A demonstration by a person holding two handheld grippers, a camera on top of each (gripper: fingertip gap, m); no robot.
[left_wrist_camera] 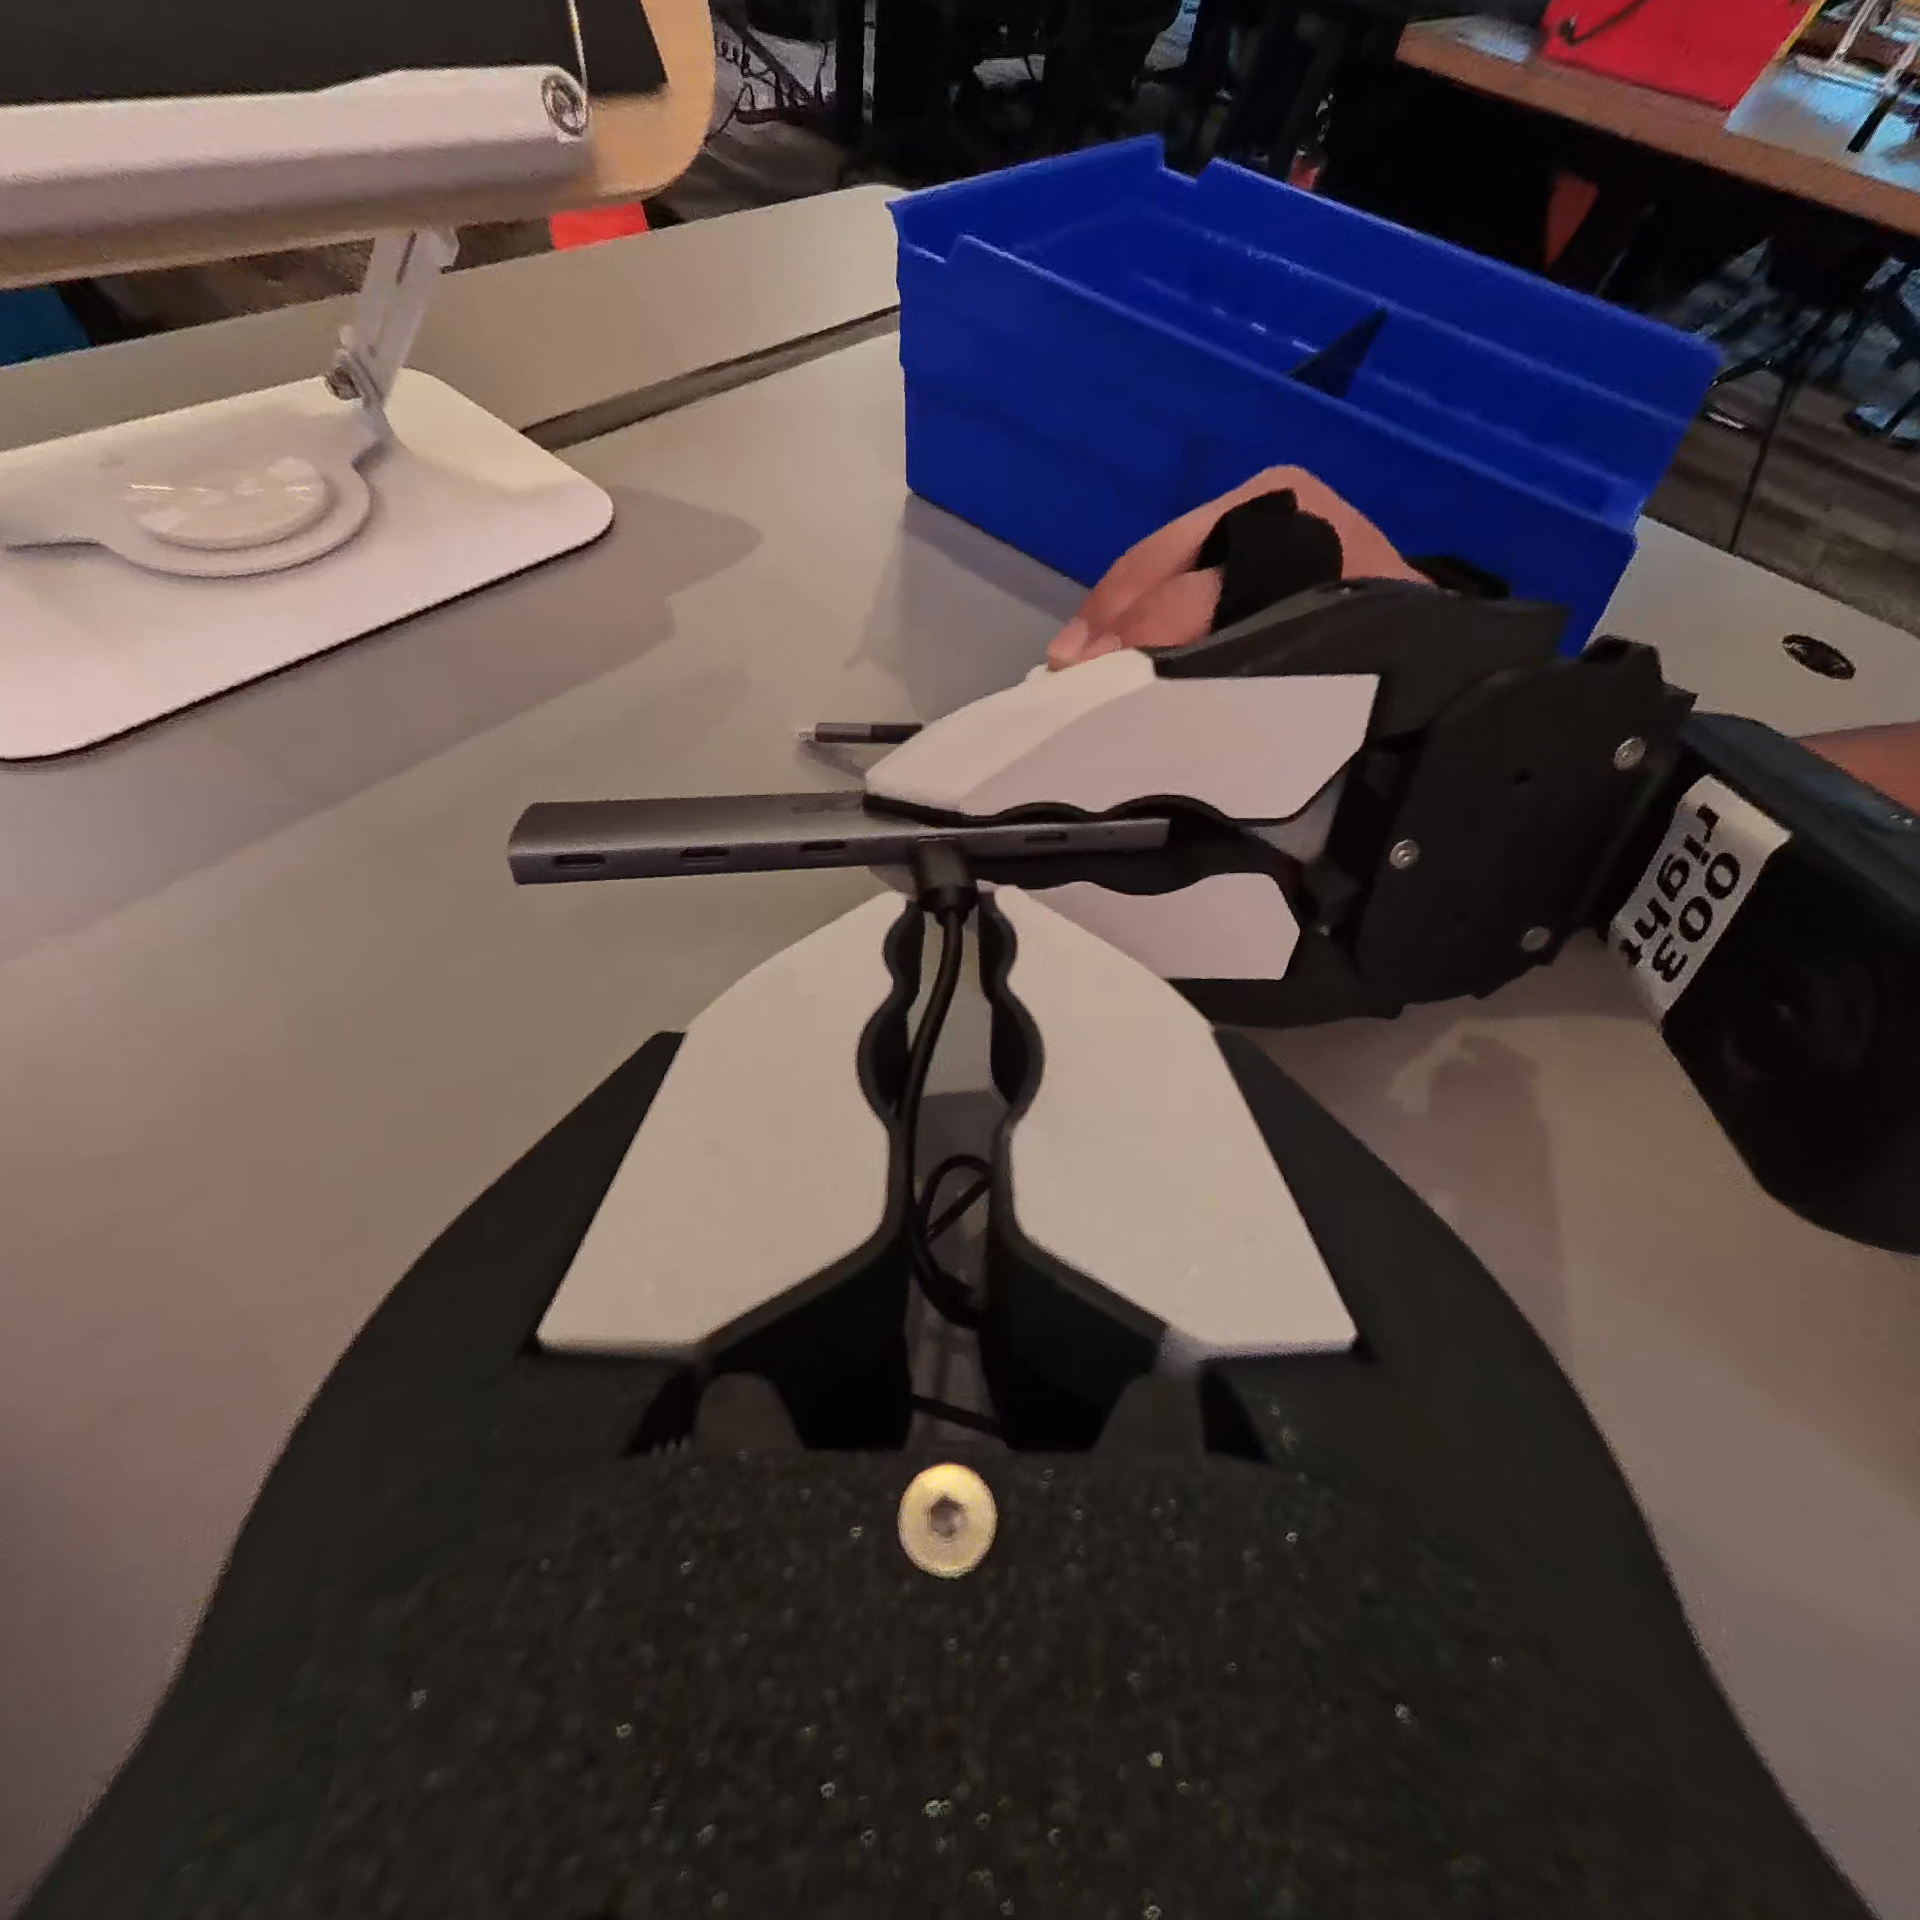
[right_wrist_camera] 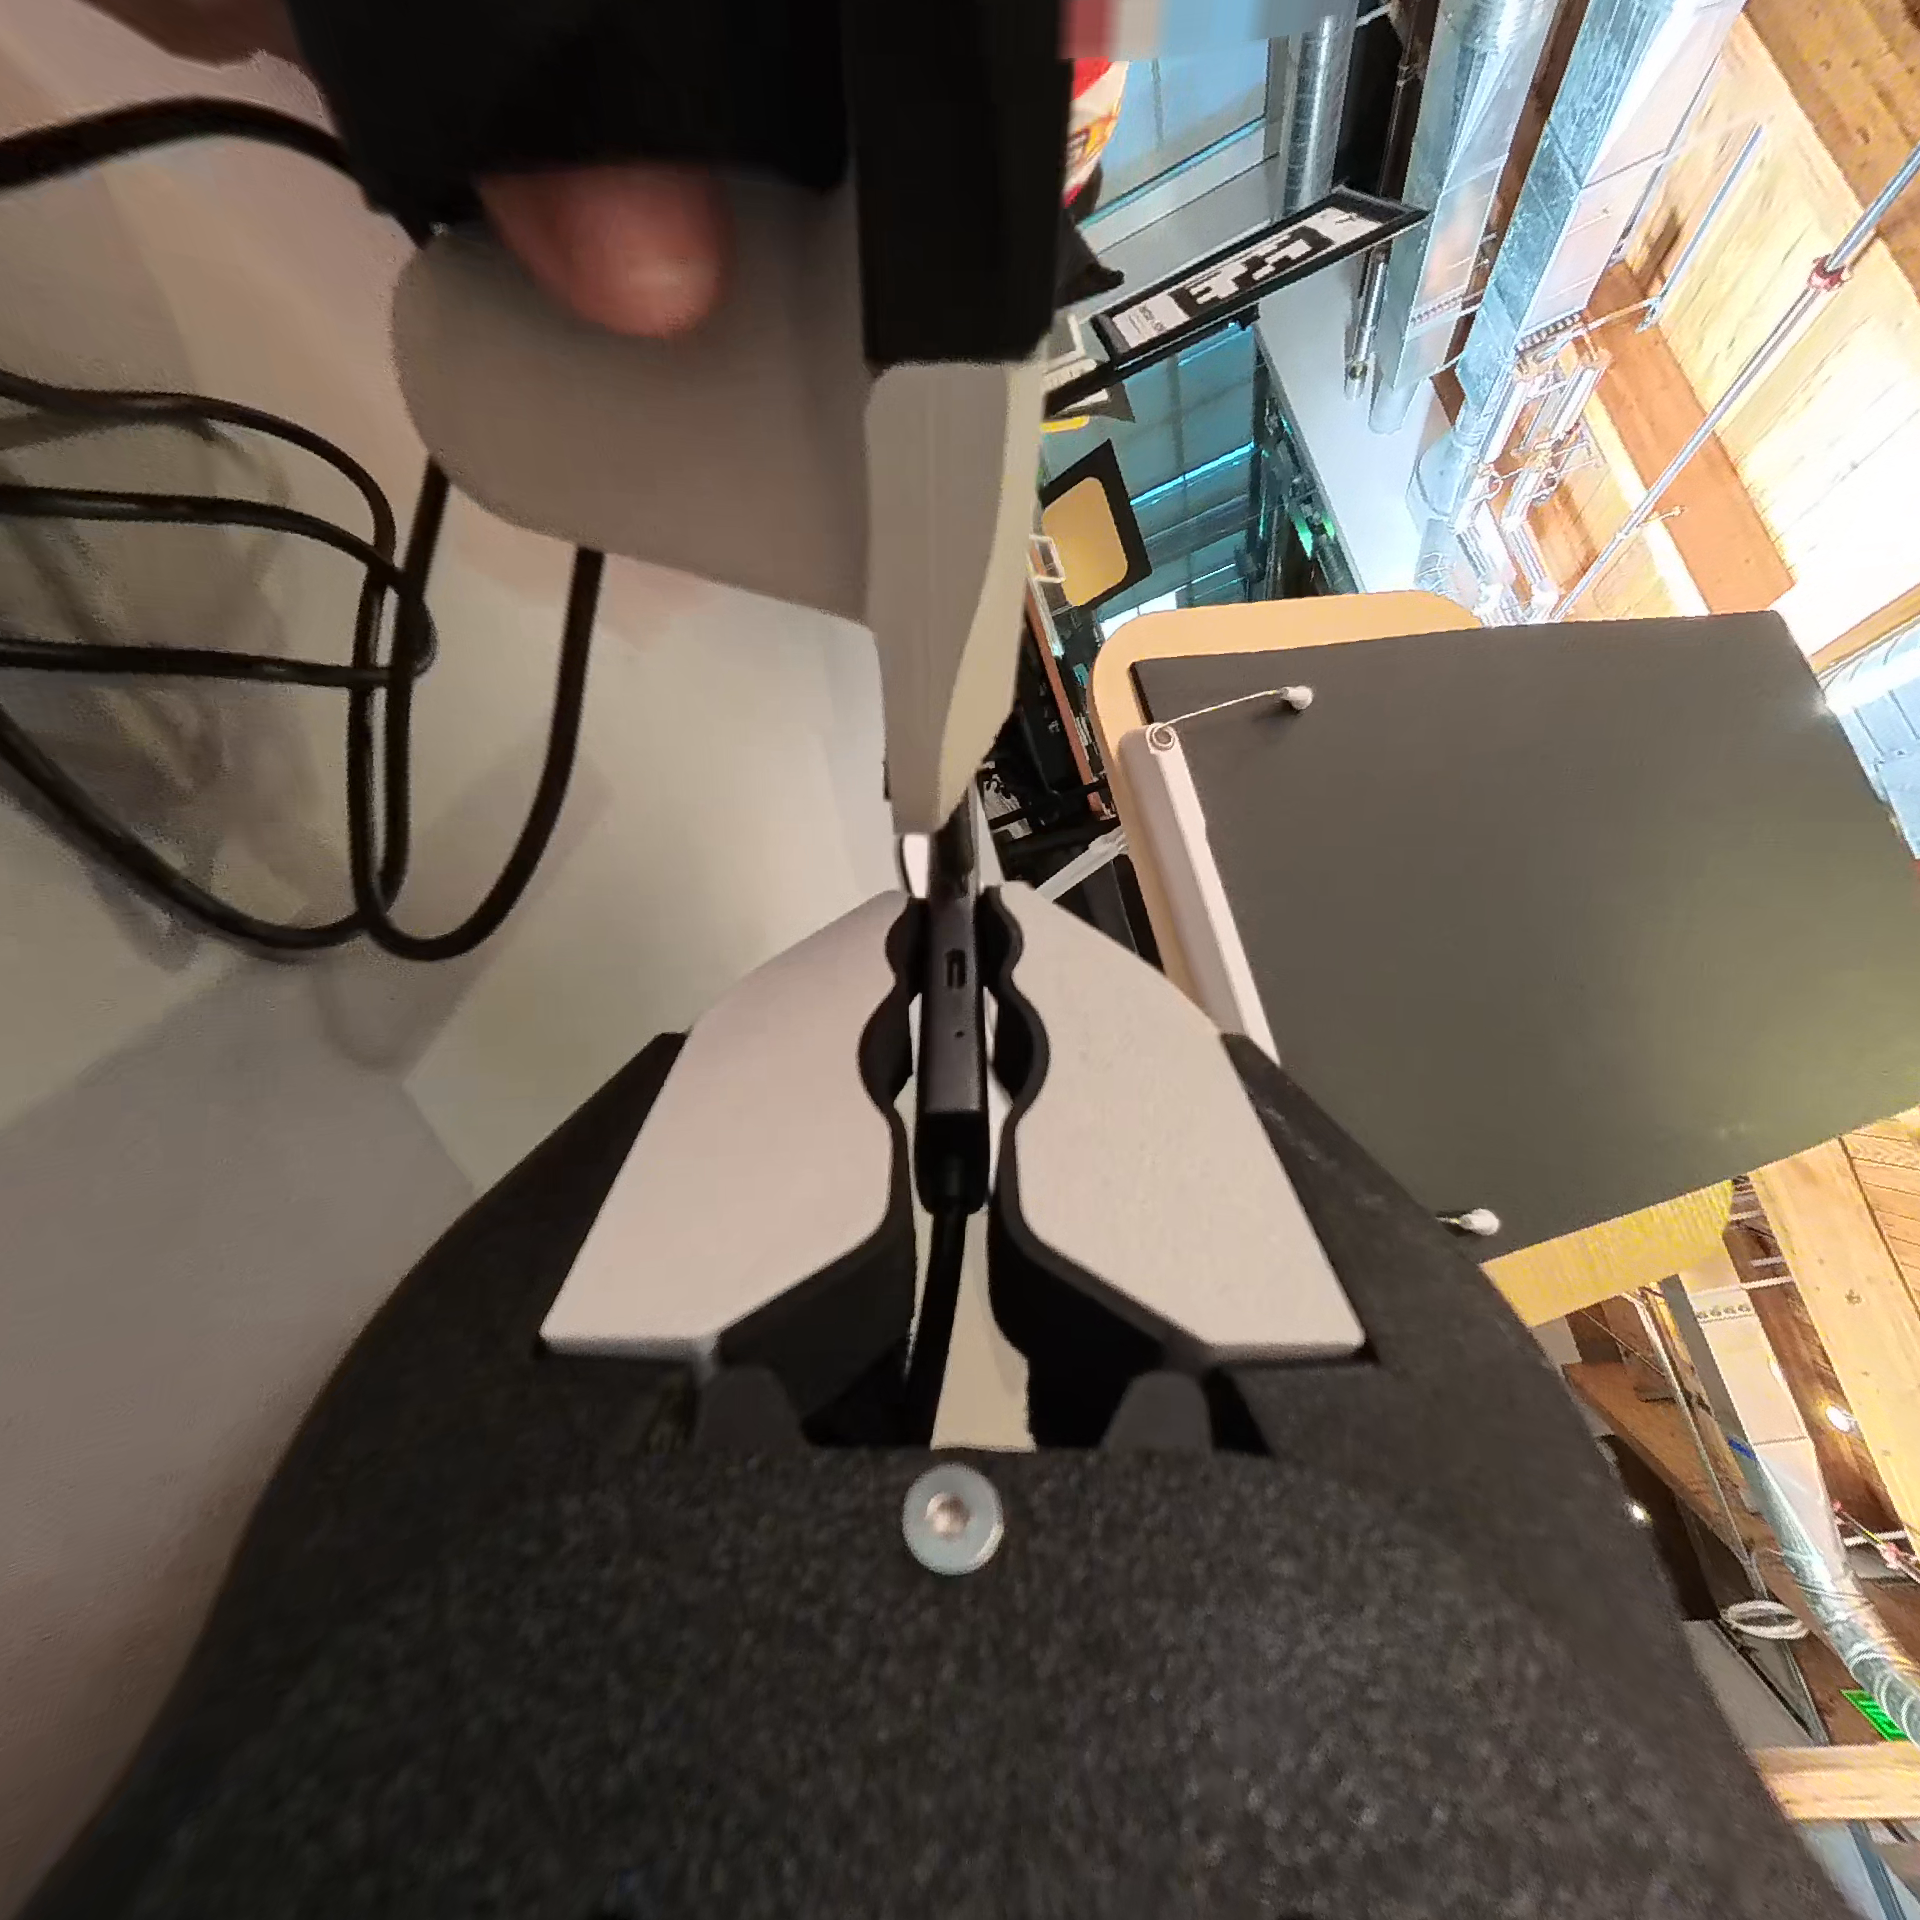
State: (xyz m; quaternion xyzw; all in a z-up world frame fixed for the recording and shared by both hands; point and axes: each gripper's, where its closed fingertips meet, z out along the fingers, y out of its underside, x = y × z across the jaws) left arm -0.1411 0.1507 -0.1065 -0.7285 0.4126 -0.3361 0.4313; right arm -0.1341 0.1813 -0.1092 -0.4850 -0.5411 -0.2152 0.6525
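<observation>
Grey metal, the slim hub [left_wrist_camera: 831,836] lay level between the right gripper [left_wrist_camera: 1081,847] jaws, which were clamped on one end of it above the pale table [left_wrist_camera: 520,987]. The left gripper [left_wrist_camera: 948,914] jaws were pinched together on a black cable [left_wrist_camera: 930,997] whose plug sat in the hub's side, just ahead of their tips. Beyond the right jaws stood a blue bin [left_wrist_camera: 1226,416]; off to the left of the left jaws, well apart, sat a white stand [left_wrist_camera: 260,540]. In the right wrist view the right gripper [right_wrist_camera: 948,935] gripped the hub [right_wrist_camera: 951,1029] edge-on
</observation>
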